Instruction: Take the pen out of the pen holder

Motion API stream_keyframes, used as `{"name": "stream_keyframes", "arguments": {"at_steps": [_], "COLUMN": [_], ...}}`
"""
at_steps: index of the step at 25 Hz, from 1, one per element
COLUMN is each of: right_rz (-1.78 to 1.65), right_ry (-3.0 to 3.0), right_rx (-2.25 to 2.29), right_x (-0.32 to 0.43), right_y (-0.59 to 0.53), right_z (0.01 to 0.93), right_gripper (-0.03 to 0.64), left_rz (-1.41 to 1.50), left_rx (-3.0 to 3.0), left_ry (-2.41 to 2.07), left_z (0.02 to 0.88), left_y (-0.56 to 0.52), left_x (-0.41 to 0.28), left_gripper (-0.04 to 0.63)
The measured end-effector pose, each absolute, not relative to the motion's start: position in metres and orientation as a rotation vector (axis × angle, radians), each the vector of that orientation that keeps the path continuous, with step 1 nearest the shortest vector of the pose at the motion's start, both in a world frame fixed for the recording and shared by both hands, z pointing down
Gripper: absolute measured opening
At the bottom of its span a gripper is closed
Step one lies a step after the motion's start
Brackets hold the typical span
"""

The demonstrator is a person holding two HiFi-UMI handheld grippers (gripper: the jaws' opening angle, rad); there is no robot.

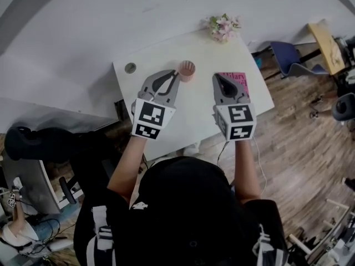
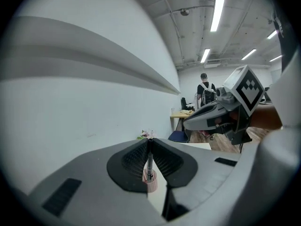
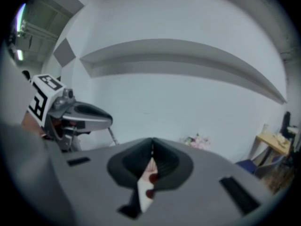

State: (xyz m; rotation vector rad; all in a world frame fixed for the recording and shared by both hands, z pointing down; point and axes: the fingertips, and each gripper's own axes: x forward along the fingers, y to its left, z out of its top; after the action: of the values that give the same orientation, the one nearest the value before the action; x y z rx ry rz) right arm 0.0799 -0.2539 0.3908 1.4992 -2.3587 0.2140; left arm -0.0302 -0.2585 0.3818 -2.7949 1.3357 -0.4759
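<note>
Pen point(image 2: 149, 163): slim, dark, upright, pinched in left gripper point(image 2: 149, 142) jaws, lower end at mouth of pink holder point(image 2: 151, 185) by back edge of desk point(image 1: 194, 112). Right gripper point(image 3: 152, 144) jaws pressed together, empty.

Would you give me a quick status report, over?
Left gripper shut on pen. Right gripper shut, empty. Pen's lower end at mouth of pen holder. Nothing in the way.

pen holder point(image 1: 187, 70) pink, pen point(image 2: 149, 160) blk; table point(image 1: 195, 108) wht; book point(image 1: 241, 82) magenta; flowers point(image 1: 223, 26) pink & wht; floor point(image 1: 299, 140) brown wood grain.
</note>
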Motion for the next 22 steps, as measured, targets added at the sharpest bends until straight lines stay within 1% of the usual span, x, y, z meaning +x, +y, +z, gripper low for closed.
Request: {"name": "stream_keyframes", "arguments": {"at_steps": [11, 22], "right_rz": [0.040, -0.101], "right_ry": [-2.406, -2.422], "right_rx": [1.572, 1.611], "right_x": [0.078, 0.075], "right_y": [-0.239, -0.228], "right_z": [0.330, 0.286], "right_gripper": [0.034, 0.034], "left_rz": [-0.300, -0.241], "left_rx": [-2.721, -2.649], "left_ry": [1.307, 1.289], "left_z": [0.308, 0.273], "left_y": [-0.233, -0.215], "left_x": [-0.034, -0.039], "left_gripper": [0.048, 0.048]}}
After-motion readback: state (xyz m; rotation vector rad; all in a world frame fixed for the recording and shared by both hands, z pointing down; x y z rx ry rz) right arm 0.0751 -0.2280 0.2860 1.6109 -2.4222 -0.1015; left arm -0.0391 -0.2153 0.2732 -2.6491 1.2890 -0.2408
